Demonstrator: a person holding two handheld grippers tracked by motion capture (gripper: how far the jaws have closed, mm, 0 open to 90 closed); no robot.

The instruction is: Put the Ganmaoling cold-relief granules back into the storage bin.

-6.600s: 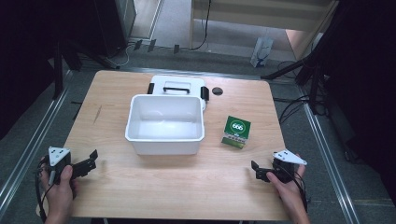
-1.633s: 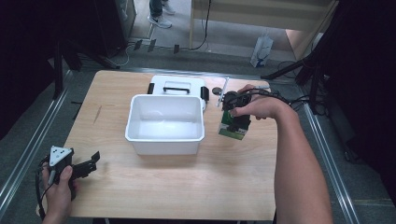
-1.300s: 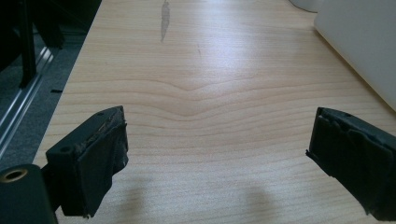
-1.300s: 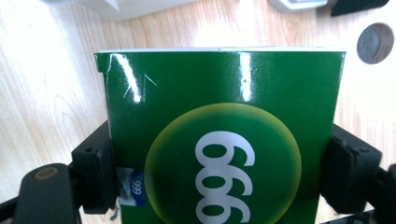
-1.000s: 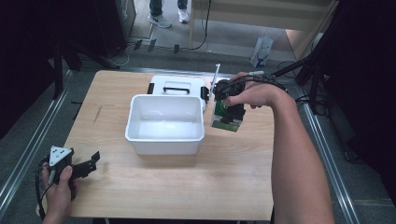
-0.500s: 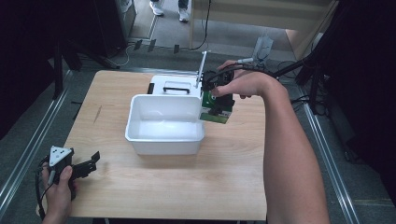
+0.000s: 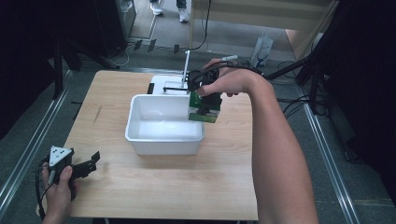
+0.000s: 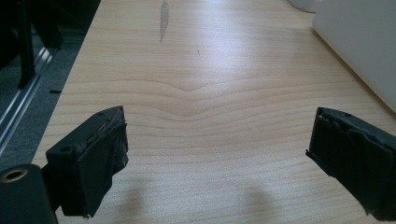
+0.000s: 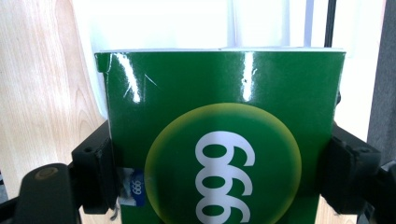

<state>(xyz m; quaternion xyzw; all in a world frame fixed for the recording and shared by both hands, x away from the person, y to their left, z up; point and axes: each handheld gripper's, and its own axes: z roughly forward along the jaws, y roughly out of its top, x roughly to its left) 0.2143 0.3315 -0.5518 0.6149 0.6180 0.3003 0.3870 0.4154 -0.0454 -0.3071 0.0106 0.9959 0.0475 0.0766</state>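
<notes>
A green box (image 7: 205,108) with a white "666" in a yellow circle (image 9: 223,154) hangs in the air, clamped between the jaws of my right gripper (image 7: 208,91). It is over the right rim of the white tub (image 7: 164,125) in the middle of the table. My left gripper (image 7: 79,168) rests at the table's front left corner, open, with bare wood between its pads (image 8: 95,163).
A white lid or case with a black handle (image 7: 169,85) lies behind the tub. The tub's wall (image 8: 362,44) reaches into the left gripper view at the upper right. The wooden table (image 7: 154,186) ends close to the left hand. Cables and metal rails lie on the floor around.
My right gripper has lifted the green box off the table and carried it left, from beside the tub to over the tub's right rim. The left gripper has stayed put.
</notes>
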